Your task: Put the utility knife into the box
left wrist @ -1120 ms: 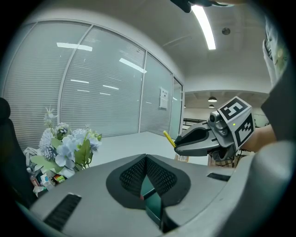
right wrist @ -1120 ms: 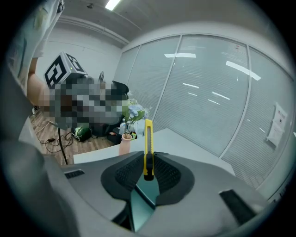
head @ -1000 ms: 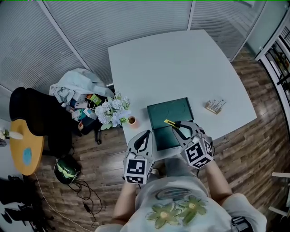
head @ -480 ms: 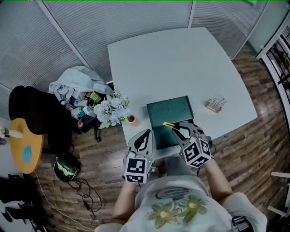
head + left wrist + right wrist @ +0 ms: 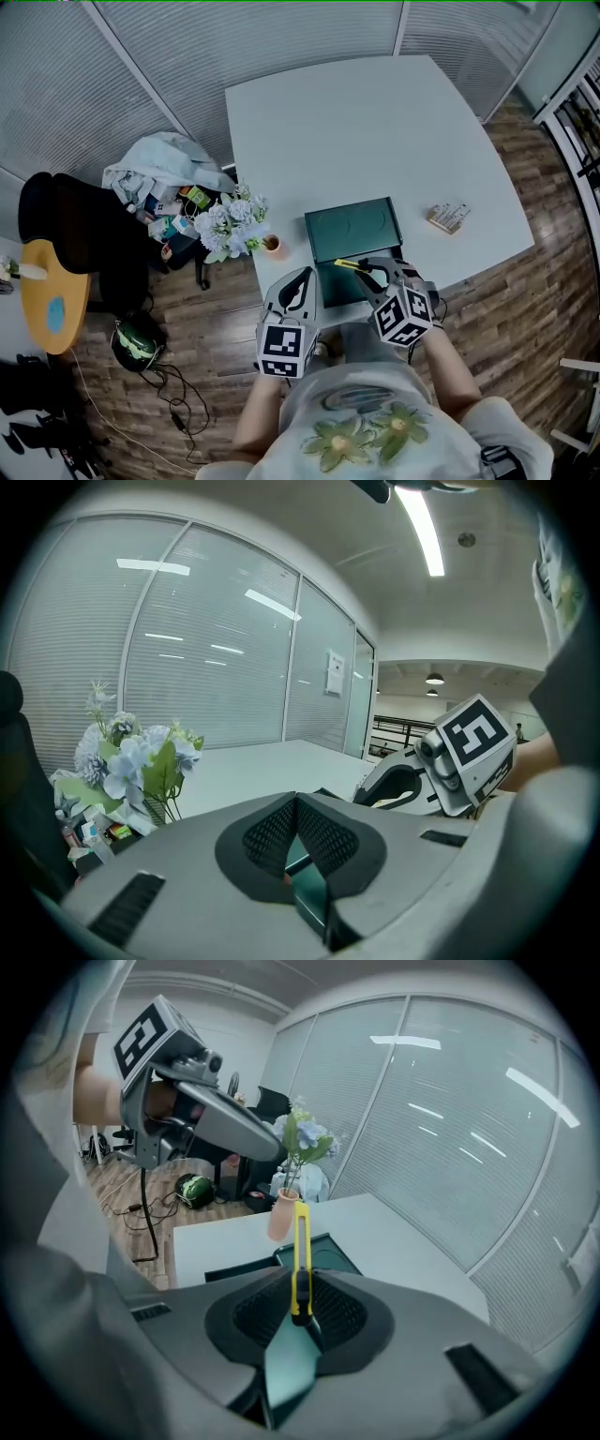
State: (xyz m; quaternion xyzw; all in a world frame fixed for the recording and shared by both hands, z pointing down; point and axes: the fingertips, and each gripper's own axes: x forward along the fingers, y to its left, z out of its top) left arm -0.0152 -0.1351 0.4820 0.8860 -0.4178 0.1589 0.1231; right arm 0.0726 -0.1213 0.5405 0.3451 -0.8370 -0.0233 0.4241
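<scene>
Between the right gripper's [image 5: 300, 1290] jaws, the utility knife [image 5: 299, 1246] is sitting pinched by its rear end, the pads squeezing it from both sides. Its yellow body is poking straight out past the jaw tips. Just beyond and below those tips, the dark green box [image 5: 334, 1254] is lying on the white table [image 5: 403, 1241].

From the head view, the person's right forearm is angling in from the lower right. The gripper is reaching over the table's near edge with its marker cube toward the person. The knife is pointing leftward from the jaws and hanging over the box's near half; whether it is touching the box, I cannot tell.

The left gripper [image 5: 297, 278] is hovering left of the box at the table's near left corner. It is pointing away from the person, roughly level with the right one. Its own view is showing its jaws pressed together, with nothing between them. Ahead of those jaws and off to their left, flowers [image 5: 228, 230] are standing beside the table.
</scene>
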